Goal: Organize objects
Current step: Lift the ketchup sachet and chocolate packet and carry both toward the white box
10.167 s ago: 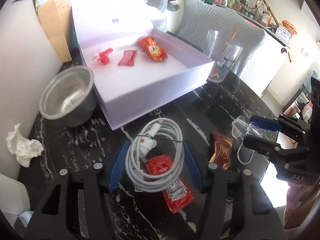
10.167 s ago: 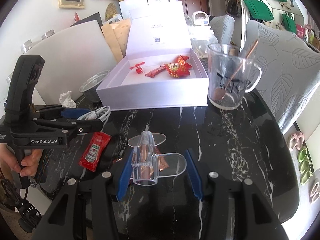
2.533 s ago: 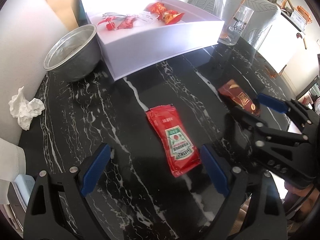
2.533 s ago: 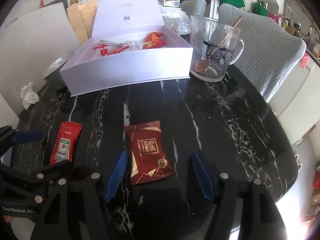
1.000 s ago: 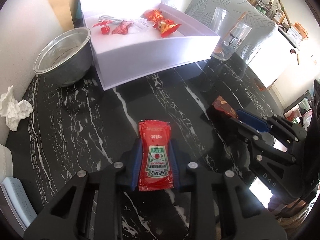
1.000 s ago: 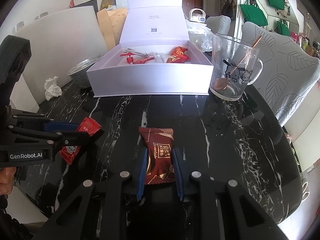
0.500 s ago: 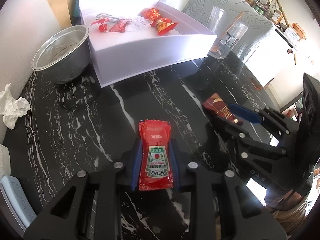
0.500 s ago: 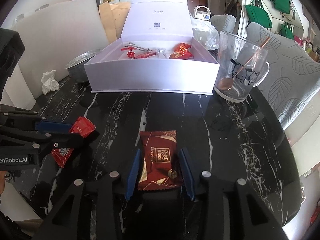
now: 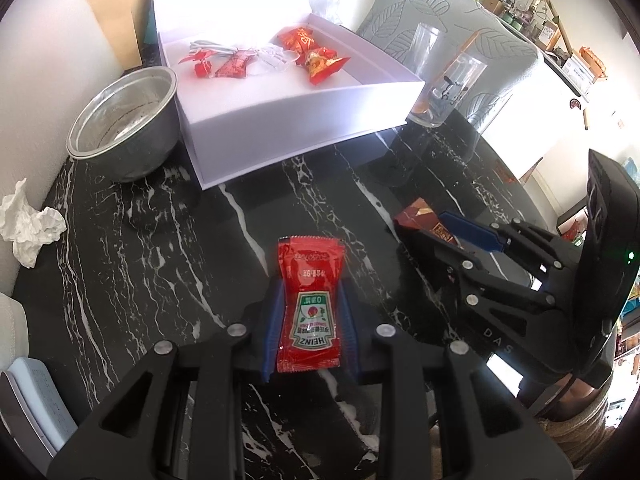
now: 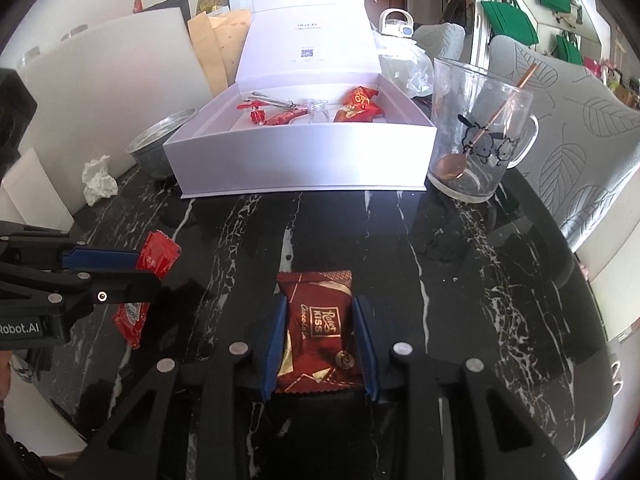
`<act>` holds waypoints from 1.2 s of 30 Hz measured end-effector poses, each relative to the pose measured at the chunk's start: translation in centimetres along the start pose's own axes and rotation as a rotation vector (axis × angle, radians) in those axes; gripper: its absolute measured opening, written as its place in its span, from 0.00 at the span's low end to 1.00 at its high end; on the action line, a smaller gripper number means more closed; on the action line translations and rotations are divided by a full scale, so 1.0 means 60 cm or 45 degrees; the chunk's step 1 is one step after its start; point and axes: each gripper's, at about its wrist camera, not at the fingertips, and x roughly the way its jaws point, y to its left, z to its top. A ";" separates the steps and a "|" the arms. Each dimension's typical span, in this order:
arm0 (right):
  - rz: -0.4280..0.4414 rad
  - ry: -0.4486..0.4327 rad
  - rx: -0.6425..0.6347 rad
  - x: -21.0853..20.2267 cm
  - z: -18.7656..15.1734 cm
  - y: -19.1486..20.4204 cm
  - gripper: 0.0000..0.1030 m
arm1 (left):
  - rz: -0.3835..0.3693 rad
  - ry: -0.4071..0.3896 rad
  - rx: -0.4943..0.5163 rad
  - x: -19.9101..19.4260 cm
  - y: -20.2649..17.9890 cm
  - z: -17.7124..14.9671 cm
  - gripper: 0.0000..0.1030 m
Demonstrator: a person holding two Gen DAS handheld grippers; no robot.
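Note:
My left gripper (image 9: 308, 304) is shut on a red Heinz ketchup packet (image 9: 310, 300) and holds it above the black marble table (image 9: 160, 248). My right gripper (image 10: 320, 320) is shut on a dark red chocolate packet (image 10: 318, 328), also above the table. The ketchup packet also shows in the right wrist view (image 10: 154, 258), and the chocolate packet in the left wrist view (image 9: 424, 220). The open white box (image 10: 304, 160) stands ahead and holds red candies, a white cable and a clear plastic piece.
A metal bowl (image 9: 124, 120) sits left of the box, with a crumpled tissue (image 9: 28, 220) nearer me. A glass mug (image 10: 480, 140) with a spoon stands right of the box. A grey chair (image 10: 580, 120) is beyond the table's right edge.
Both grippers closed on their packets a second ago. Since then both have lifted slightly and edged toward the box, packets still held.

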 end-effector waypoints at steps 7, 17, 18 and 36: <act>0.012 -0.043 -0.005 -0.023 0.010 0.000 0.32 | -0.004 -0.037 0.003 -0.013 0.003 0.008 0.25; 0.021 -0.113 -0.028 -0.062 0.041 0.008 0.32 | -0.013 -0.107 0.030 -0.042 -0.002 0.026 0.25; 0.024 -0.119 -0.030 -0.067 0.045 0.008 0.32 | -0.014 -0.116 0.032 -0.046 -0.003 0.029 0.25; 0.061 -0.216 -0.130 -0.109 0.121 0.024 0.32 | 0.014 -0.228 0.059 -0.098 -0.007 0.091 0.25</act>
